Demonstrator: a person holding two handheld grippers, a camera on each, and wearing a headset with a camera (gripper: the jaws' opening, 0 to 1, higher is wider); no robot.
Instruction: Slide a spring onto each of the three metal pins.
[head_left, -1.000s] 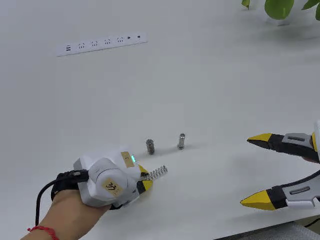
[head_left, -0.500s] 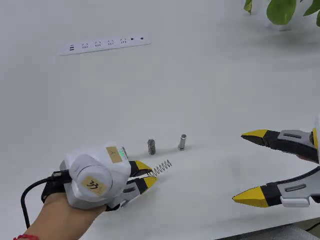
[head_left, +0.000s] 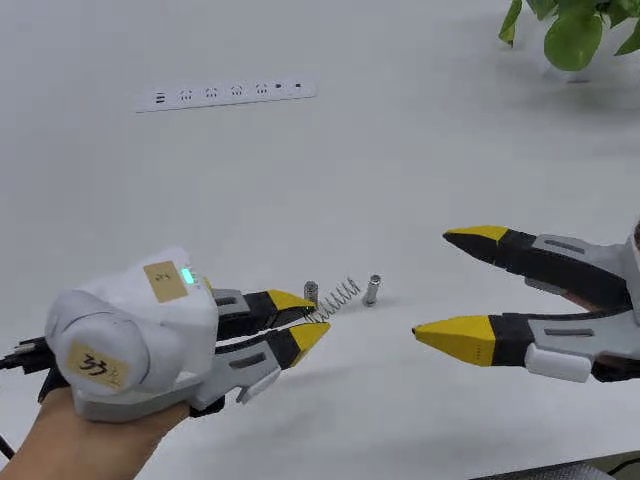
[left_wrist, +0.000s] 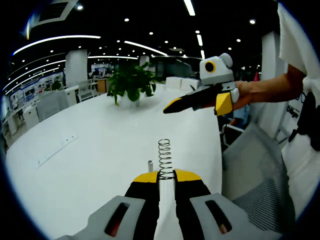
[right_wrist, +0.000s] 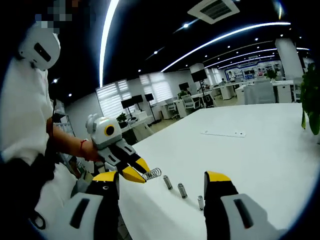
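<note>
My left gripper (head_left: 304, 322) is shut on the end of a loose spring (head_left: 337, 296), which sticks out from its tips and hangs above the white table (head_left: 400, 150). The held spring (left_wrist: 164, 156) points forward toward a small upright pin (left_wrist: 150, 165). Just past the tips stand a pin wrapped in a spring (head_left: 311, 290) and a bare metal pin (head_left: 372, 290). My right gripper (head_left: 432, 284) hovers open to their right with nothing between its fingers. In the right gripper view, three pins (right_wrist: 168, 182) (right_wrist: 182, 190) (right_wrist: 200, 202) stand in a row beside the left gripper (right_wrist: 140, 177).
A white power strip (head_left: 225, 94) lies at the far side of the table. A green plant (head_left: 570, 25) stands at the back right corner. A grey chair (left_wrist: 255, 170) sits just off the table's near edge.
My left gripper has risen off the table with the spring and come nearer the pins. The right gripper has moved up and leftward toward them.
</note>
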